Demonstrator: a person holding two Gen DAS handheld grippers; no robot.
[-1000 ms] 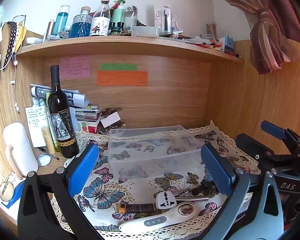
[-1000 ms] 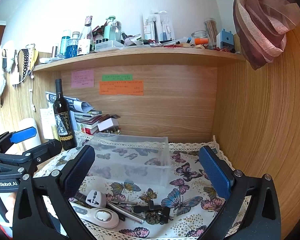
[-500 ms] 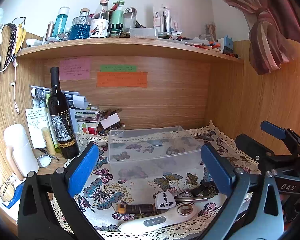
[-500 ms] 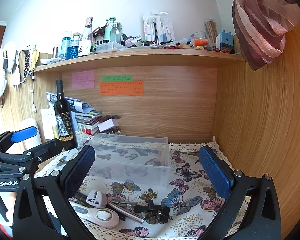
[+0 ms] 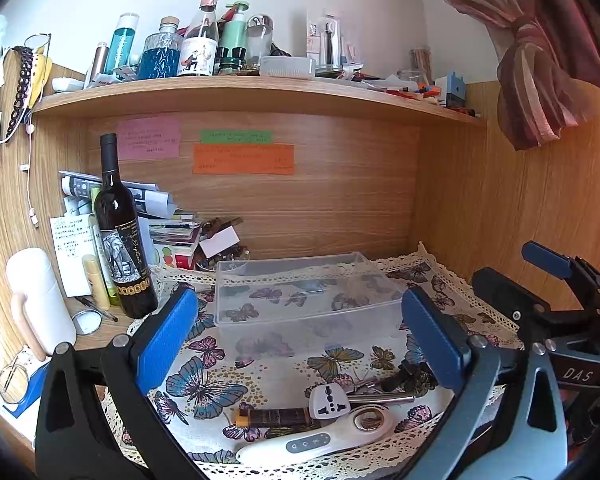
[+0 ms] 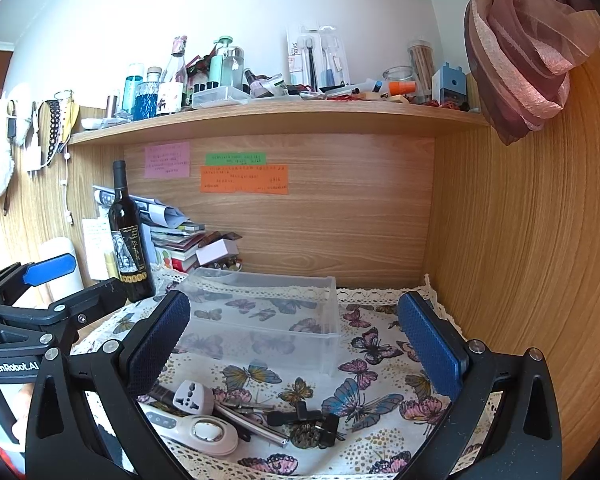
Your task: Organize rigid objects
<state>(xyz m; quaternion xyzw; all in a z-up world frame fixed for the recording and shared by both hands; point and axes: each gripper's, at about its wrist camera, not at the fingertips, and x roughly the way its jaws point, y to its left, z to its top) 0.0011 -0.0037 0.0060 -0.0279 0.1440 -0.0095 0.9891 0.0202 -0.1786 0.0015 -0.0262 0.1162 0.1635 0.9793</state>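
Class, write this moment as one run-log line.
left gripper: open, empty | right gripper: open, empty | clear plastic bin: empty | travel adapter, white handheld device: on butterfly cloth, untouched

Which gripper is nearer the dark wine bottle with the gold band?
Left. The left gripper has the dark wine bottle with the gold band just beyond its left finger; the right gripper sits farther right, past the left gripper's body.

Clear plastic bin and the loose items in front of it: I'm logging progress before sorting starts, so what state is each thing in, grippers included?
Clear plastic bin: open-topped, nothing in it.
Travel adapter: lying on the cloth, outside the bin.
White handheld device: lying flat, outside the bin.
Wine bottle: upright, capped.
Left gripper: open, holding nothing.
Right gripper: open, holding nothing.
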